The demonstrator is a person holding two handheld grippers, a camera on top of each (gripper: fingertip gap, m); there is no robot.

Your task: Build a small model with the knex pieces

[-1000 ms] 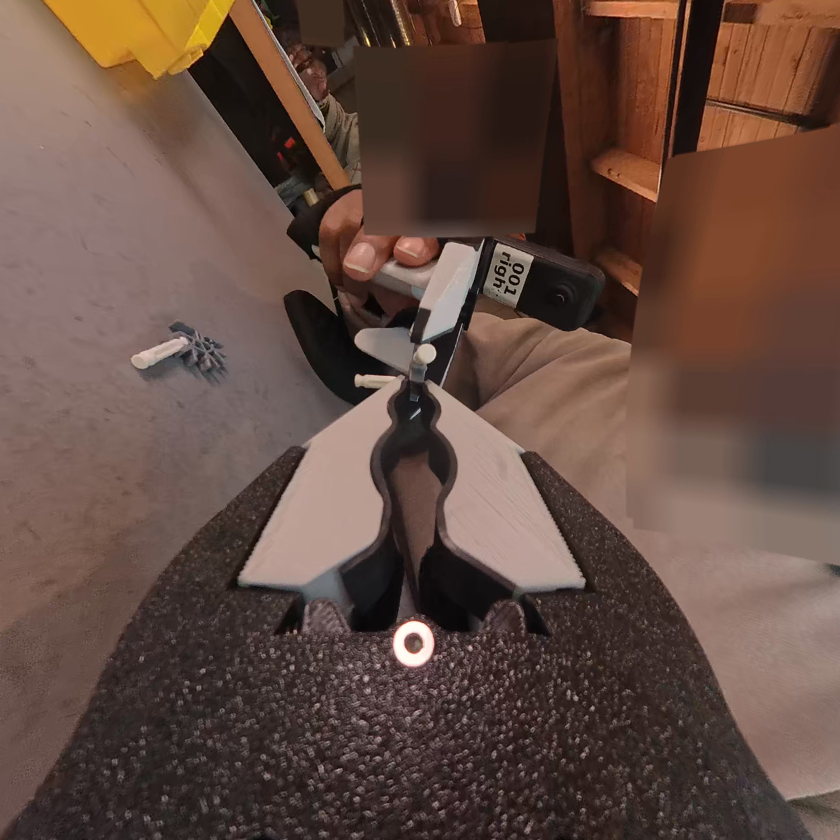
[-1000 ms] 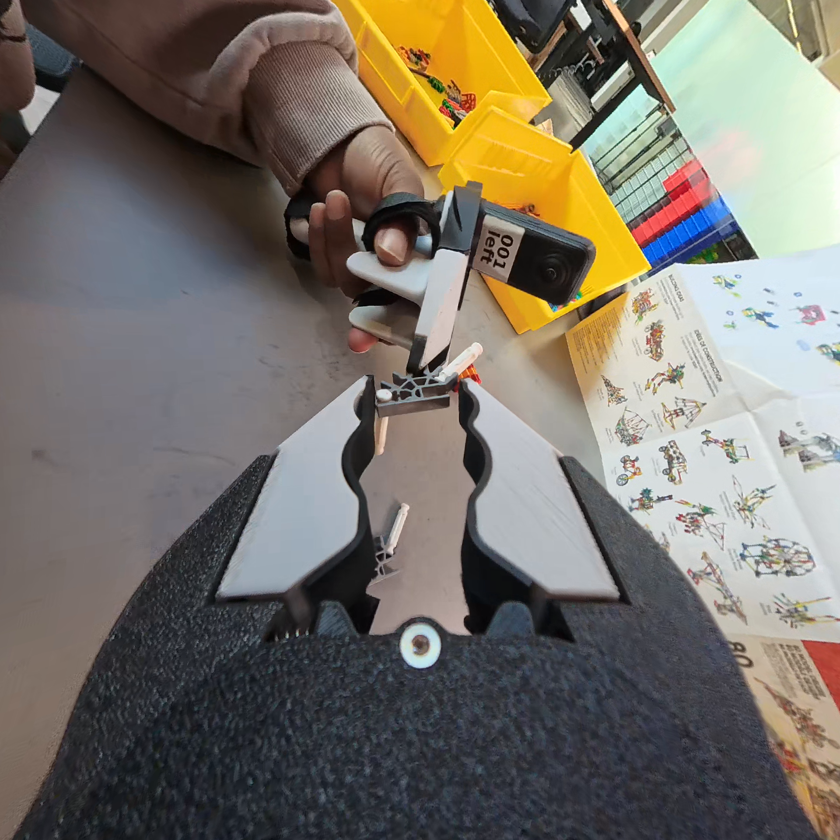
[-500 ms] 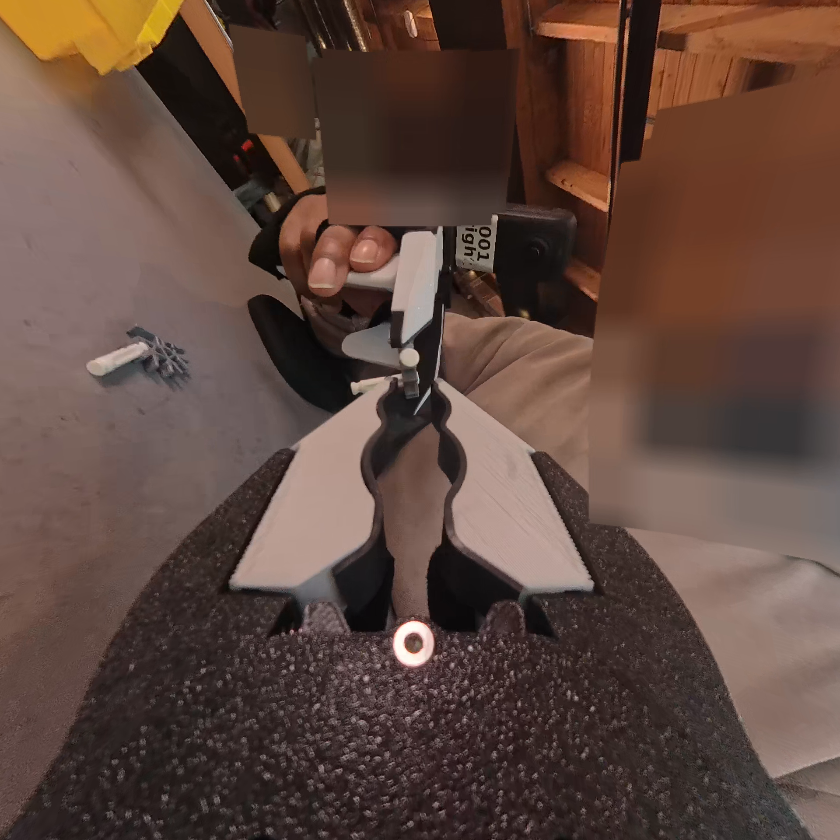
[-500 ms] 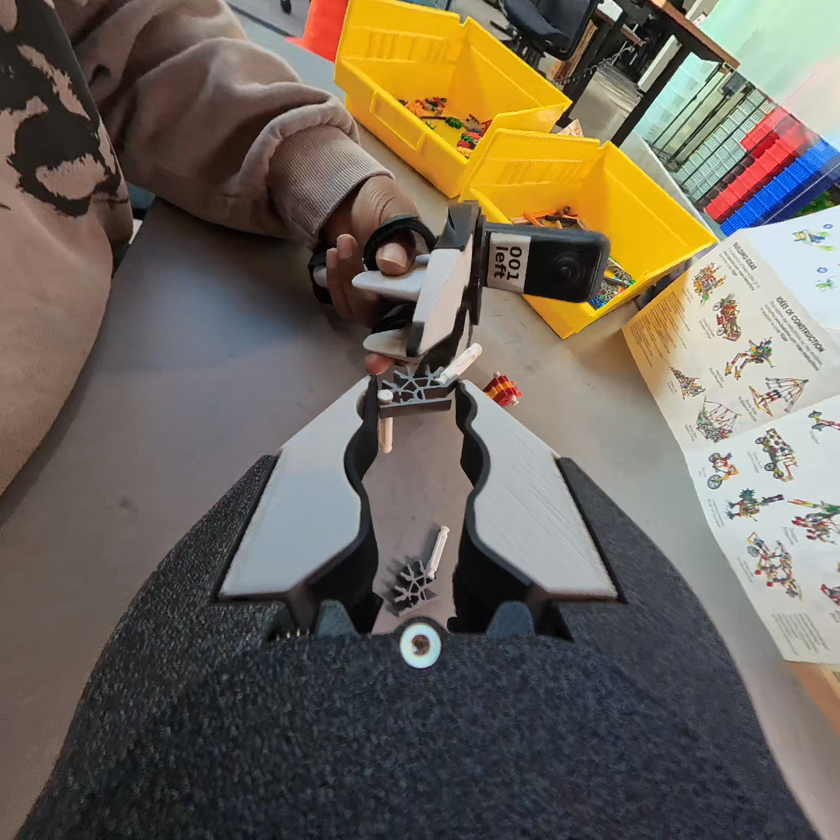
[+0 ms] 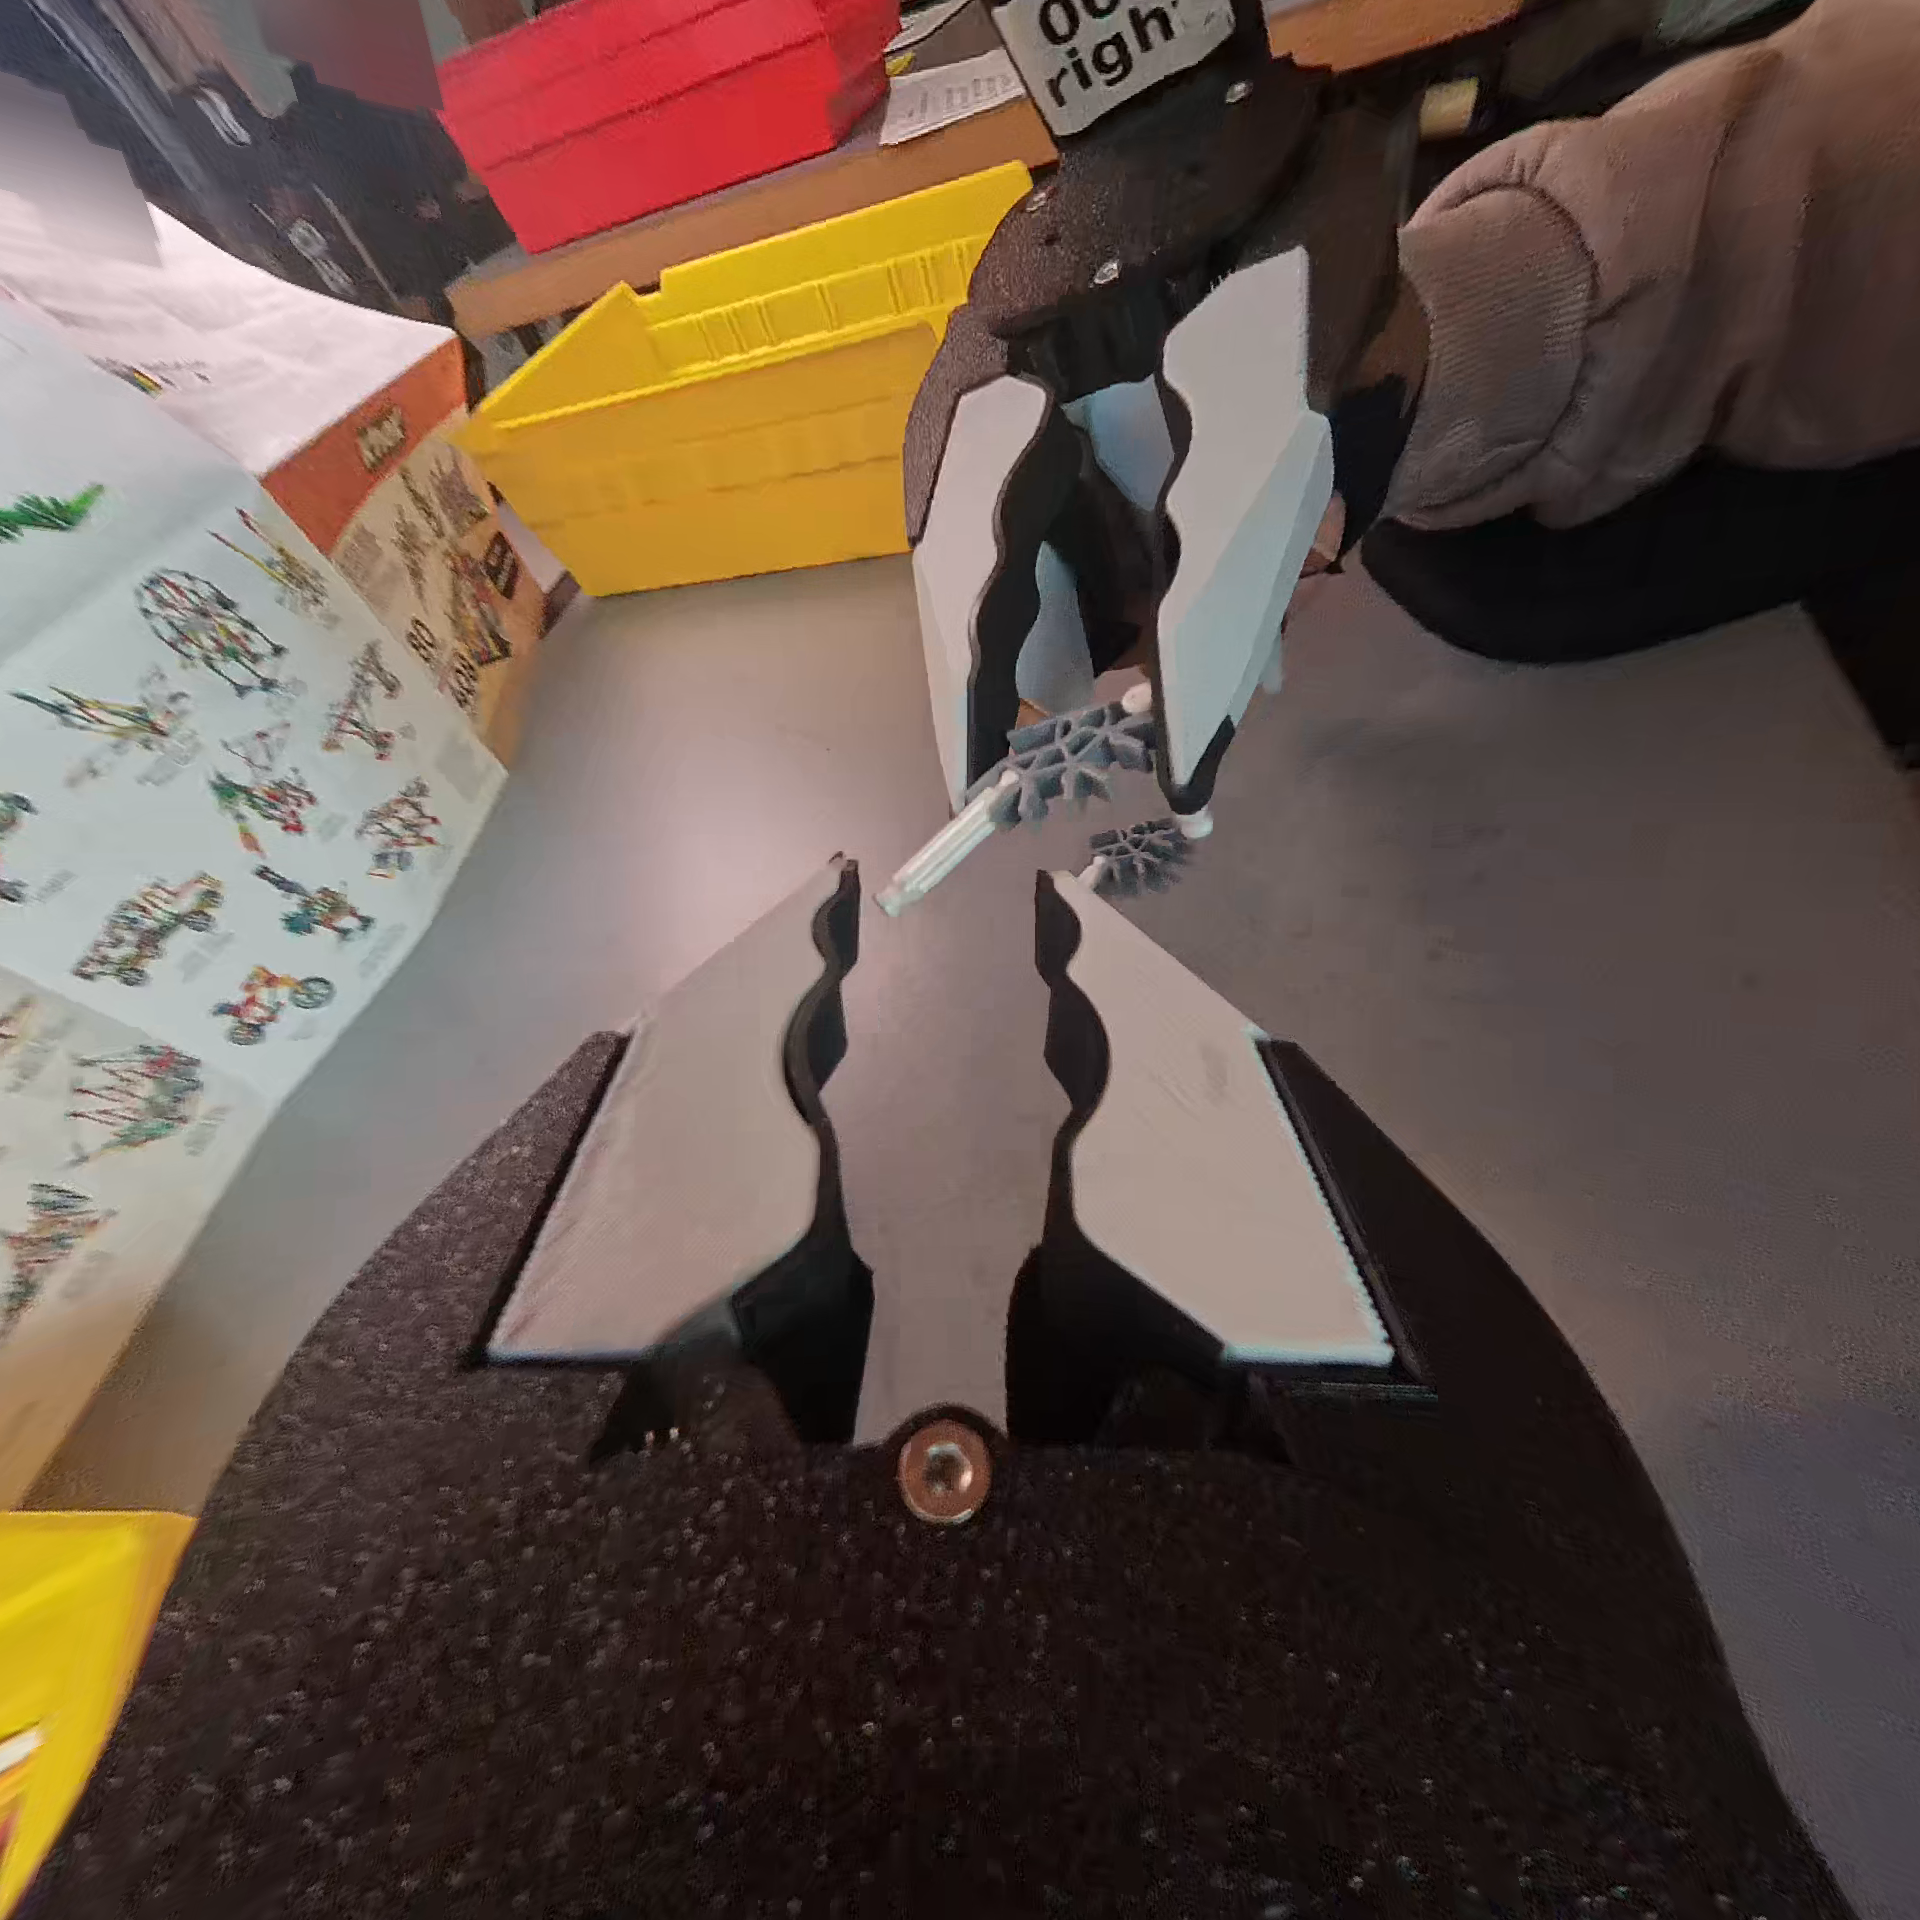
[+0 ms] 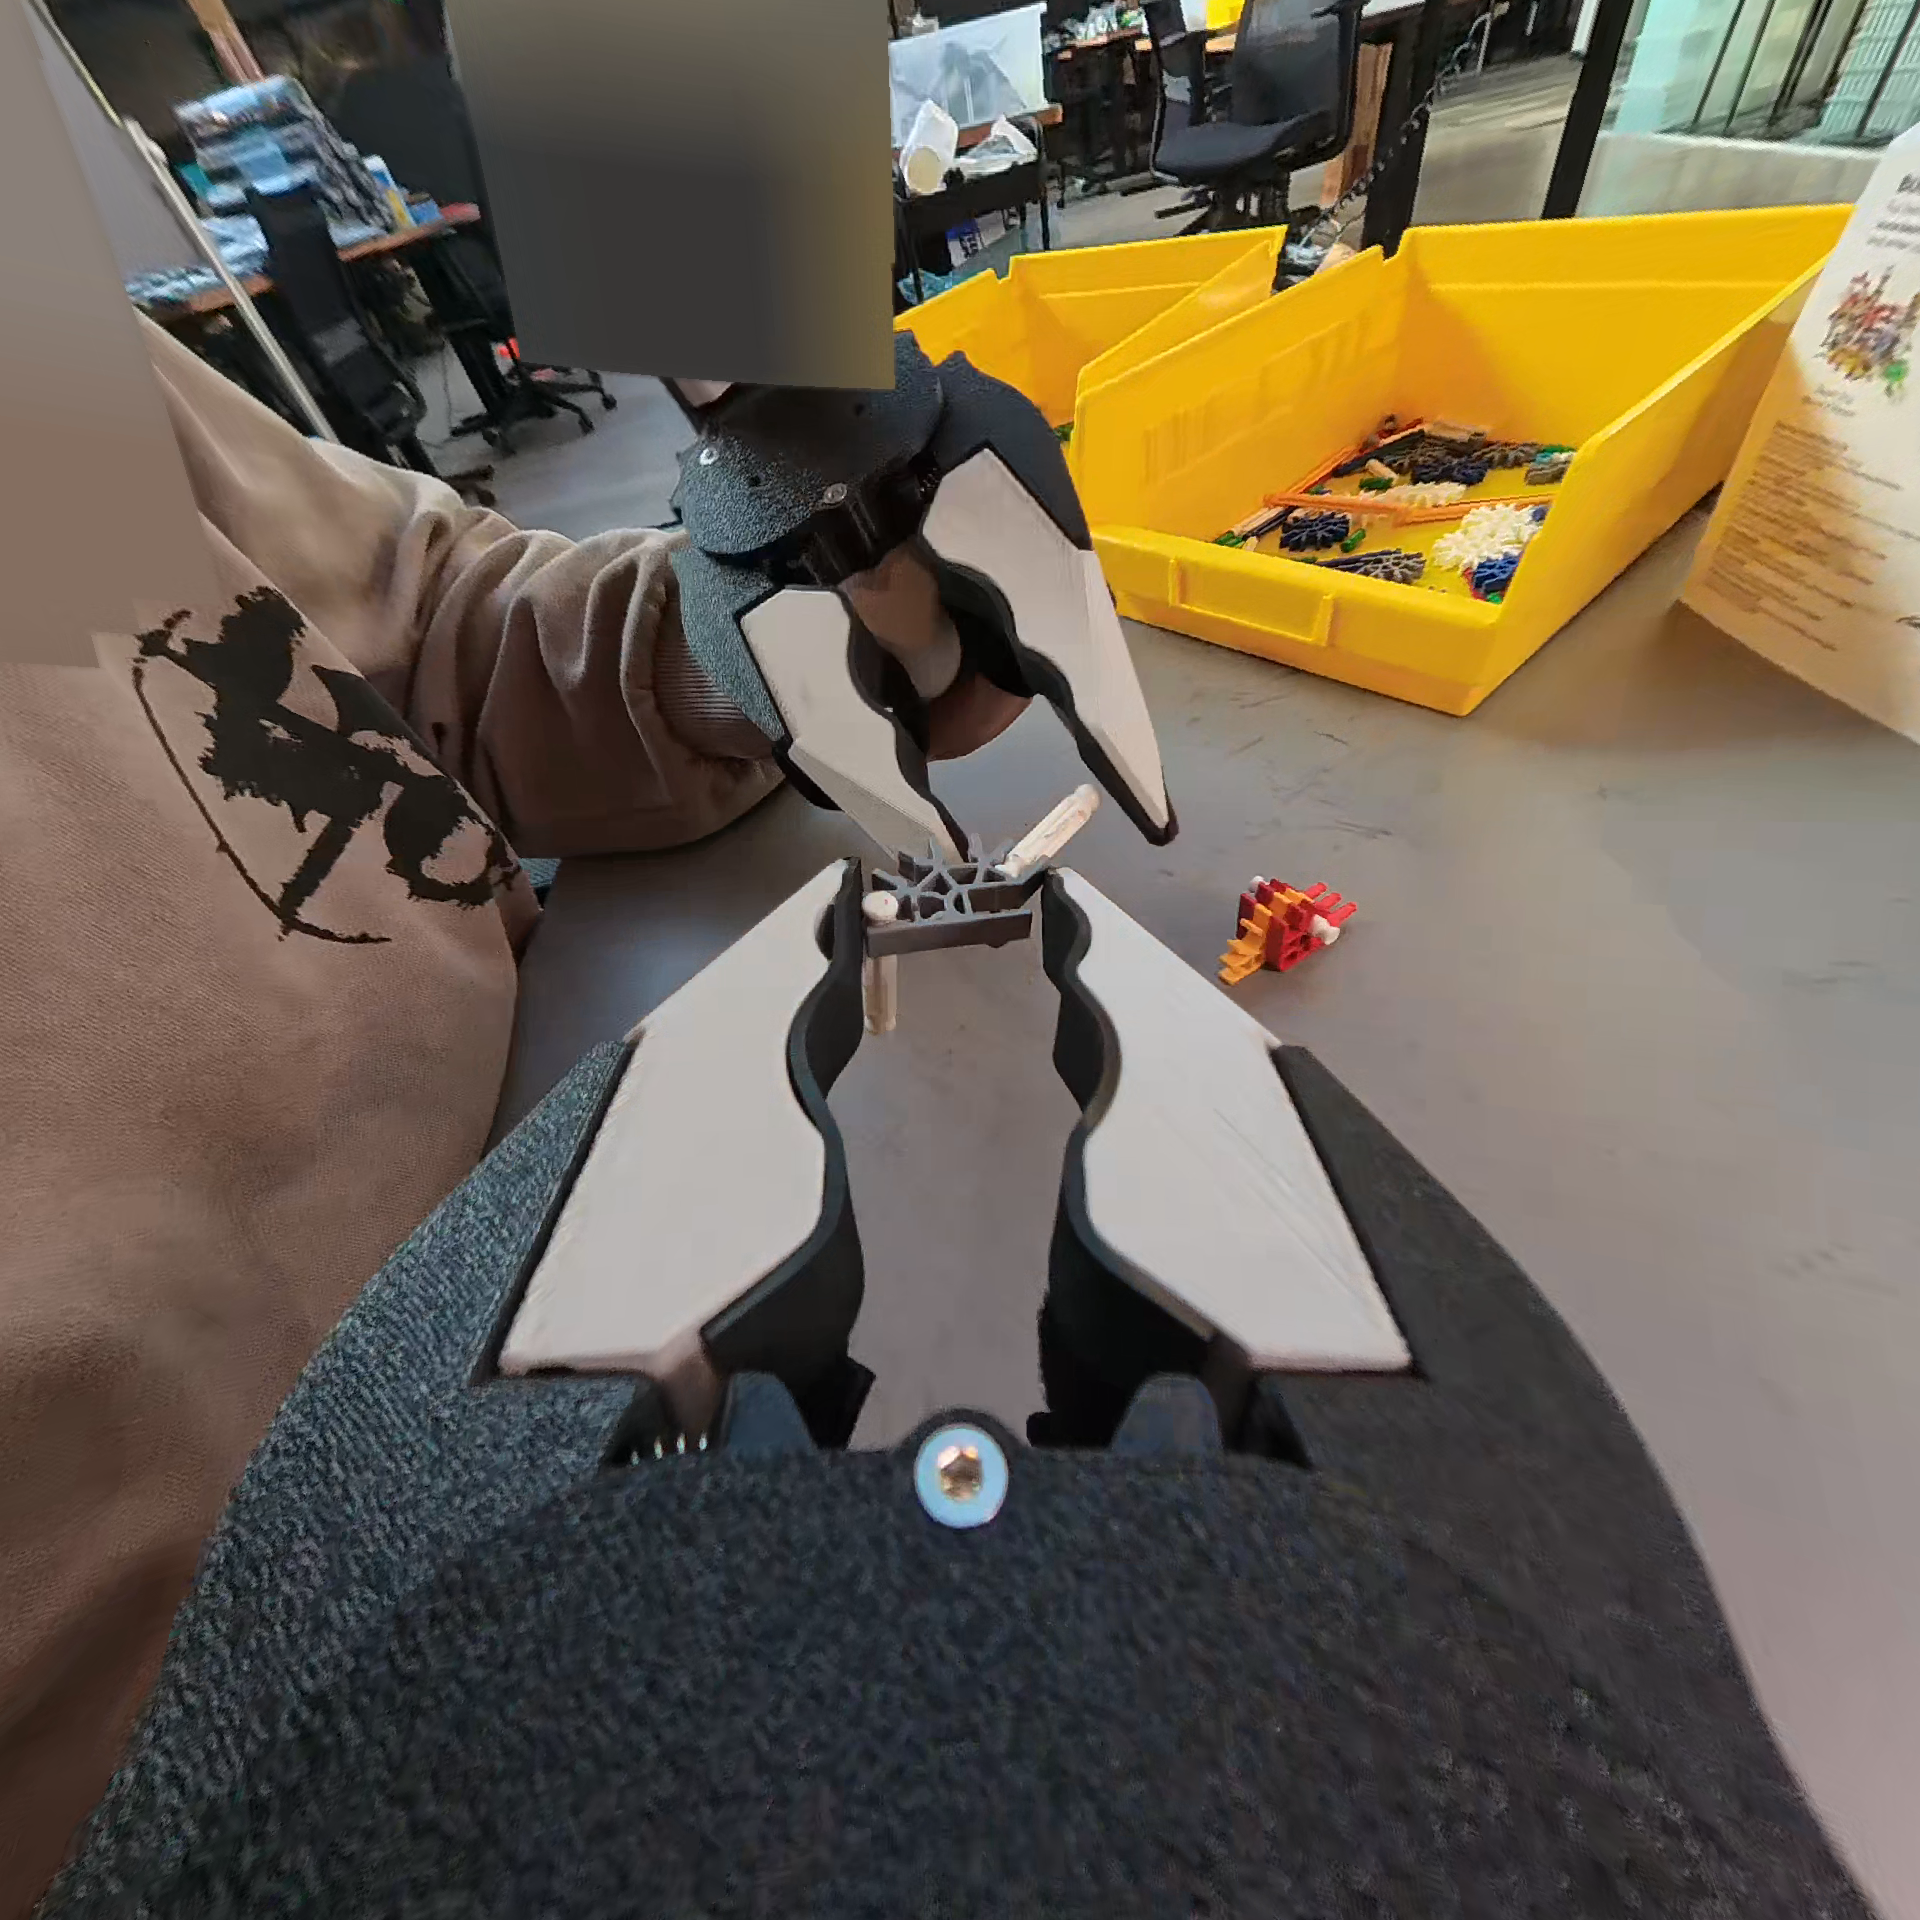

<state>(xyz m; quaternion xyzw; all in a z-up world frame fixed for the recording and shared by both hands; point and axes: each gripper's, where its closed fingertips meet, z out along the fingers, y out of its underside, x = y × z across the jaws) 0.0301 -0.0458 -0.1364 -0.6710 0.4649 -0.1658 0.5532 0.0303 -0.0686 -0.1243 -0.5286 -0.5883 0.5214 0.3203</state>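
Note:
My right gripper (image 6: 951, 896) is shut on a grey snowflake connector (image 6: 961, 902) with a white rod (image 6: 1051, 829) sticking up and away and another white rod (image 6: 881, 982) hanging down. My left gripper (image 5: 945, 891) is open and empty, its tips just short of the rod (image 5: 940, 852). In the left wrist view the right gripper (image 5: 1081, 802) holds the connector (image 5: 1081, 743) just above the grey table. In the right wrist view the left gripper (image 6: 1055, 836) stands open right behind the connector. A second grey connector (image 5: 1138, 860) lies on the table under the right gripper.
A small red and orange assembly (image 6: 1288, 925) lies on the table to the right. Yellow bins (image 6: 1299, 613) hold several loose pieces. A picture instruction sheet (image 5: 156, 675), another yellow bin (image 5: 727, 447) and a red bin (image 5: 665, 104) stand to the left. A person's sleeves flank both grippers. My two grippers' fingertips are within a few centimetres of each other.
My left gripper has opened and let go of the connector assembly, which stays in my right gripper. Both grippers have swung to new angles, lower over the table.

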